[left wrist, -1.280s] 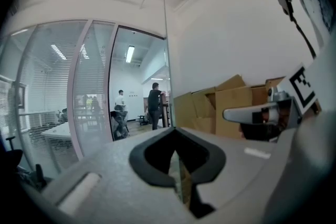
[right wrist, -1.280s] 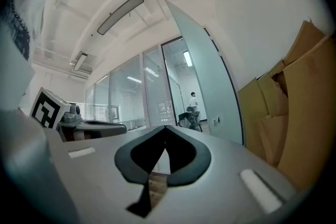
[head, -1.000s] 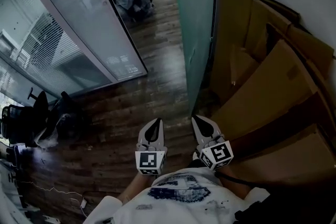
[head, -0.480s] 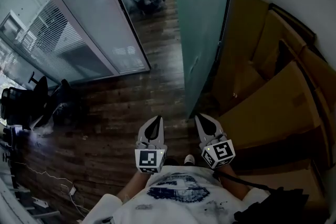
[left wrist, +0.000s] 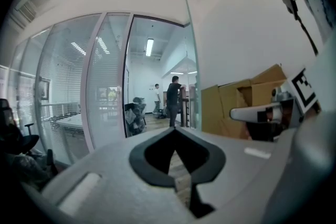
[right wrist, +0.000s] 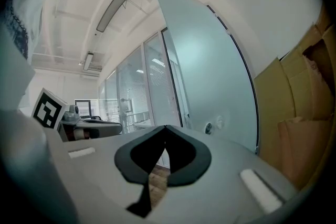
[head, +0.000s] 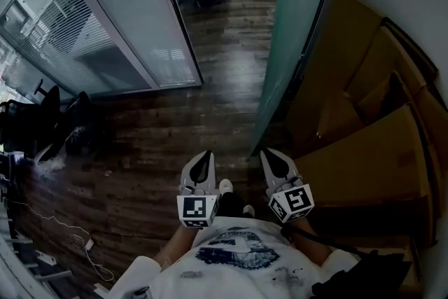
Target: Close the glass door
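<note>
In front of the person's chest, both pairs of jaws are clenched tip to tip on nothing. The left gripper [head: 204, 156] and right gripper [head: 272, 154] are held side by side, pointing ahead over the wooden floor [head: 210, 87]. Just beyond the right gripper stands the door [head: 297, 24], a frosted pane swung open, its near edge towards the person and its far face close to the cardboard [head: 364, 150] stacked by the wall. Neither gripper touches it. A small round fitting [right wrist: 209, 127] shows low on the pane; whether it is a handle I cannot tell. The step in hand looks like the approach. Next, I judge, a gripper must reach the pane's edge or its cardboard side and push it across towards the glass partition [head: 119, 17]
</note>
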`<move>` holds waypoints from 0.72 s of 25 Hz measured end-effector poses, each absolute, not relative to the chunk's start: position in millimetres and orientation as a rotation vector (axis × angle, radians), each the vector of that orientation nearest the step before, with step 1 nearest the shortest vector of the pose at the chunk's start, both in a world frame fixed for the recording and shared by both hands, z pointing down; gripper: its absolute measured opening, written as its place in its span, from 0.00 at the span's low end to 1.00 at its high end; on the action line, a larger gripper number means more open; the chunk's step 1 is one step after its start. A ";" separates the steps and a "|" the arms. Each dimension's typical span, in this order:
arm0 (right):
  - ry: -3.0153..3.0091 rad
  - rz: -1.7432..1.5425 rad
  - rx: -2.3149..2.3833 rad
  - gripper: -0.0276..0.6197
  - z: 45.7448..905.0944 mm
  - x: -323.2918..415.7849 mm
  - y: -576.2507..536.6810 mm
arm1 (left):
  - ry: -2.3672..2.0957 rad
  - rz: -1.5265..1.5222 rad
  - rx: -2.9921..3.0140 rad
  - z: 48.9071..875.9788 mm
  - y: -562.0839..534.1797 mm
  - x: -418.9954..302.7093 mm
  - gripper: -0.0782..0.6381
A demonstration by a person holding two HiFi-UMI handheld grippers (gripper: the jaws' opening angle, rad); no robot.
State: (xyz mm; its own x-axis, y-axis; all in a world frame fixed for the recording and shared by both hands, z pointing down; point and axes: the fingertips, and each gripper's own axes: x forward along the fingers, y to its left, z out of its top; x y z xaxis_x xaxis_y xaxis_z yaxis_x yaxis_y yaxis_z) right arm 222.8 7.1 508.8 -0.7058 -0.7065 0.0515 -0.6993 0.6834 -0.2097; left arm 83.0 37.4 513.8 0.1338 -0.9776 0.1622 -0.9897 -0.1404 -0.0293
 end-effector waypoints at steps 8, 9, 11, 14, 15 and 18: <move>2.821 -0.341 -1.349 0.05 516.4 226.8 -35.2 | -1.904 0.197 2.389 516.7 -23.7 70.0 0.11; 2.819 -0.340 -1.370 0.05 518.4 228.8 -40.6 | -1.892 0.194 2.400 516.2 -31.5 68.4 0.11; 2.812 -0.338 -1.396 0.05 522.9 233.0 -51.0 | -1.868 0.186 2.430 513.5 -45.7 65.6 0.11; 2.815 -0.326 -1.421 0.05 532.1 239.6 -64.1 | -1.835 0.174 2.464 510.9 -62.4 60.8 0.11; 2.818 -0.317 -1.443 0.05 534.8 243.0 -68.0 | -1.825 0.174 2.470 511.5 -66.5 59.4 0.11; 2.793 -0.302 -1.510 0.05 536.3 255.6 -79.5 | -1.792 0.191 2.476 515.2 -77.5 62.5 0.11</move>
State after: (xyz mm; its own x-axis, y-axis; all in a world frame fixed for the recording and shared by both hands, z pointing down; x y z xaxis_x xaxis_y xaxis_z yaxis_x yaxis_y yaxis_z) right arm 255.6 -79.5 536.3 -0.5507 -0.8243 0.1314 -0.8333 0.5339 -0.1433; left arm 62.5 -77.5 515.2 0.3086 -0.9398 0.1470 -0.9496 -0.3133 -0.0092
